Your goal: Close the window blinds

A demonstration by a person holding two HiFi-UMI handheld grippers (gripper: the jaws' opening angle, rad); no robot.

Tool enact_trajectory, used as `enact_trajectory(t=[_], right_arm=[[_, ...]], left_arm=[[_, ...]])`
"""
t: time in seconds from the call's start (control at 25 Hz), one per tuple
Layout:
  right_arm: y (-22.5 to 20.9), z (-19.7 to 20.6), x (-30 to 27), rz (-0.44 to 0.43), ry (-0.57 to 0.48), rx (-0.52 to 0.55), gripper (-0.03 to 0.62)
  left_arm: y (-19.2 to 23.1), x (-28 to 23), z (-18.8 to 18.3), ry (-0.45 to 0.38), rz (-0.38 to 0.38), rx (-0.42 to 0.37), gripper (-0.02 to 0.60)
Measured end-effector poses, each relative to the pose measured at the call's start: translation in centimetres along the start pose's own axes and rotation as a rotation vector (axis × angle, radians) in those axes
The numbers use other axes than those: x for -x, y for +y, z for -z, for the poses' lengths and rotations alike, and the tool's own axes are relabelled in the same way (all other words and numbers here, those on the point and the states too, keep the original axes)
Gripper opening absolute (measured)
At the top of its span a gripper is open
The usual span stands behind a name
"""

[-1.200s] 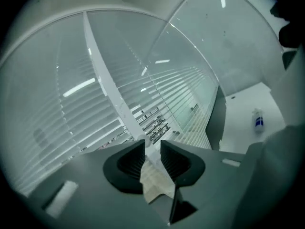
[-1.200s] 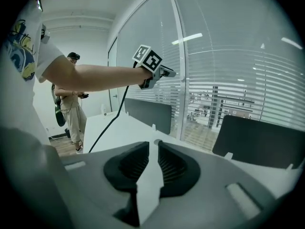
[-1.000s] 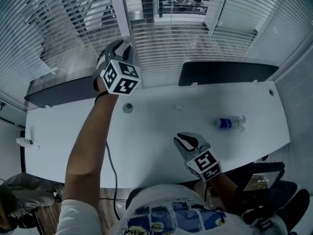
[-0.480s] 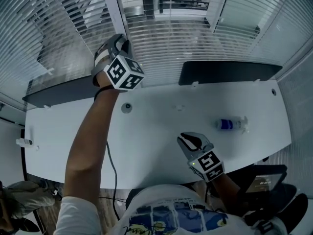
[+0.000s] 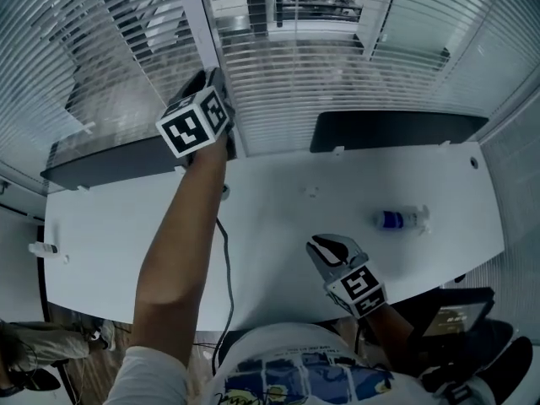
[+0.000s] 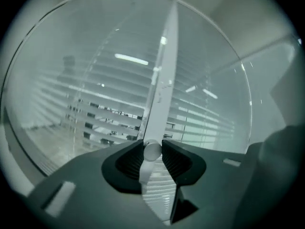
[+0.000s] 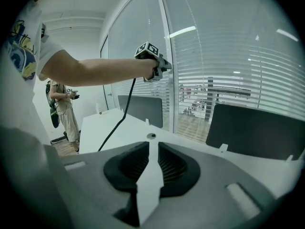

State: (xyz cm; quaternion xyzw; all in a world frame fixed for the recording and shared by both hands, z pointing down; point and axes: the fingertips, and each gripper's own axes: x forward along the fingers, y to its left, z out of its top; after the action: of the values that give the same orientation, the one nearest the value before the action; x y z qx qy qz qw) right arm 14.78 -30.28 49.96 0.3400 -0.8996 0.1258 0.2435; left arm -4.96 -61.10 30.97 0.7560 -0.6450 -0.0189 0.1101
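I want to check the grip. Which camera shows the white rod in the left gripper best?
The left gripper view: the white rod sits between the ribbed pads of the left gripper, touching both. In the head view the marker cube hides it. In the right gripper view it is too small to tell.

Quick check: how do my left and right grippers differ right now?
The left gripper is raised to the window blinds; the right gripper hangs low over the white desk. The left gripper's jaws are clamped on the blind wand; the right gripper's jaws stand slightly apart with nothing between them. Both are the same dark two-jaw build.
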Motion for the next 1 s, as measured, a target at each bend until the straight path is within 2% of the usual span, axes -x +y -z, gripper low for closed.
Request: enact_trajectory(t=[0.08,0.12,0.16,0.2,0.24,0.28,0.36,0.44,0.52,0.6,0.68,0.76,0.84,0.92,1.0], right_arm=[[-0.6,0.3,-0.3,-0.003,0.007,-0.007,0.048],[-0.9,0.5,-0.3,-0.005,0.011,-0.011,0.048],[-1.2,0.7,-0.3,-0.005,0.015,-0.013,0.048],[-1.4,0.8,-0.2,-0.004,0.017,-0.014,0.048],[-1.5,0.9,-0.1,-0.002,0.018,-0.013,0.048],[-1.5,0.9,-0.1,0.000,0.016,-0.011,0.048],[-1.6,0.7,-0.3,-0.001,0.011,-0.010,0.048],[-1.6,0.5,-0.5,-0.003,0.008,-0.013,0.048],[-1.4,0.5,-0.6,-0.007,0.008,-0.014,0.048],[-1.3,0.6,-0.7,-0.012,0.013,-0.013,0.048],[-1.3,0.7,-0.7,-0.014,0.014,-0.014,0.048],[-1.4,0.8,-0.6,-0.012,0.013,-0.014,0.048],[-1.5,0.9,-0.5,-0.010,0.012,-0.015,0.048],[-1.4,1.0,-0.5,-0.011,0.016,-0.016,0.048],[-1.3,1.0,-0.6,-0.014,0.016,-0.015,0.048]], left_arm=[[0.3,-0.7,0.5,-0.021,0.046,0.238,0.126],[0.3,-1.0,0.8,-0.029,0.064,0.329,0.126],[0.3,-1.2,1.0,-0.031,0.074,0.377,0.127],[0.2,-1.2,1.1,-0.025,0.074,0.363,0.127],[0.0,-1.1,1.1,-0.012,0.063,0.286,0.130],[-0.3,-1.0,0.9,0.004,0.044,0.158,0.133],[-0.8,-0.8,0.5,0.034,-0.004,-0.175,0.140],[-1.3,-0.9,0.5,0.061,-0.056,-0.534,0.175],[-1.8,-1.1,1.0,0.088,-0.089,-0.822,0.184],[-2.2,-1.3,1.5,0.109,-0.102,-1.003,0.184],[-2.2,-1.6,2.0,0.127,-0.115,-1.094,0.184],[-2.1,-1.8,2.1,0.133,-0.126,-1.119,0.156],[-2.1,-1.9,2.1,0.136,-0.127,-1.100,0.138],[-1.9,-1.8,1.9,0.131,-0.107,-0.988,0.137],[-1.7,-1.5,1.7,0.114,-0.081,-0.797,0.133]])
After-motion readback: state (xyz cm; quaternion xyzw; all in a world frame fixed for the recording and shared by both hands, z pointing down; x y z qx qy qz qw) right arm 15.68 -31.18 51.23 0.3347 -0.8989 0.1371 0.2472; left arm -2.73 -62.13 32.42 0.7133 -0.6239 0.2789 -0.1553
